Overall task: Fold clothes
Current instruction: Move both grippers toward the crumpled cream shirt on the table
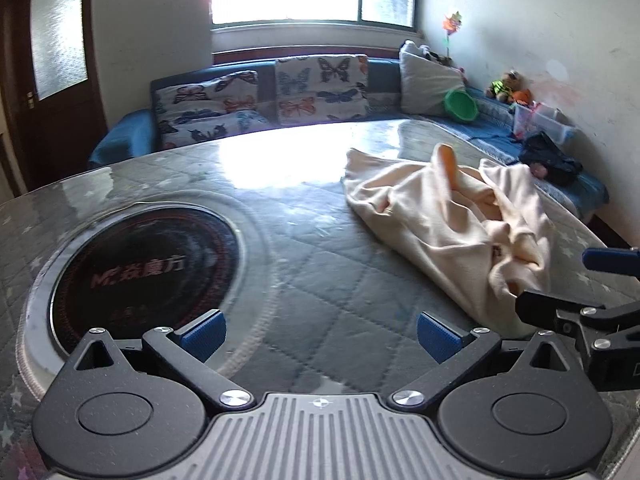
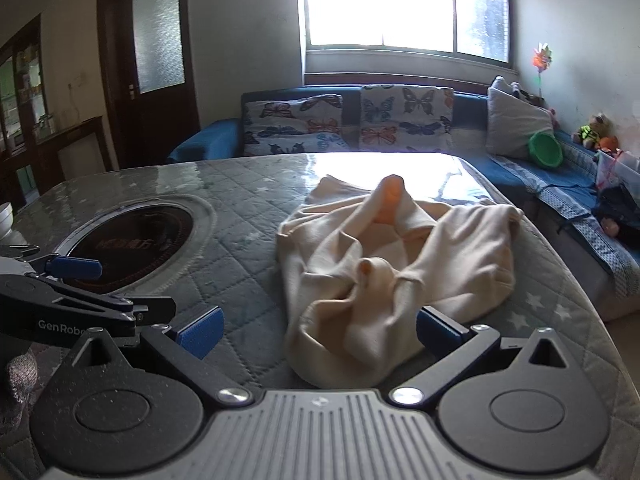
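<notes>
Scene: a cream garment (image 2: 384, 276) lies crumpled on a quilted, plastic-covered desk (image 2: 248, 280), unfolded, with an orange lining showing at its far end and again in the middle of the heap.

Garment position: in the right wrist view it sits at about 12 o'clock, its near hem just past the fingertips; in the left wrist view it lies off at 2 o'clock (image 1: 452, 220), well to the side of that gripper.

Left gripper (image 1: 318, 334): jaws spread wide, nothing between the blue pads, bare quilt beneath.

Right gripper (image 2: 318, 330): jaws equally wide and empty, the near fold of cloth lying in front of the gap but not pinched.

Neighbours: the two grippers hang close side by side; the left one shows at 9 o'clock in the right view (image 2: 72, 280).

Risk, bunched layers: the heap hides its hems and sleeves, so a pinch here would likely catch several layers at once and drag the whole bundle instead of spreading it.

Risk, slick cover: the glossy surface may let the cloth slide when pulled from one side only.

Risk, hob: the round black cooktop (image 1: 144, 272) set into the desk at 10 o'clock could snag a dragged edge on its raised rim.

Risk, collision: both grippers reaching for the same near hem could knock together.
</notes>
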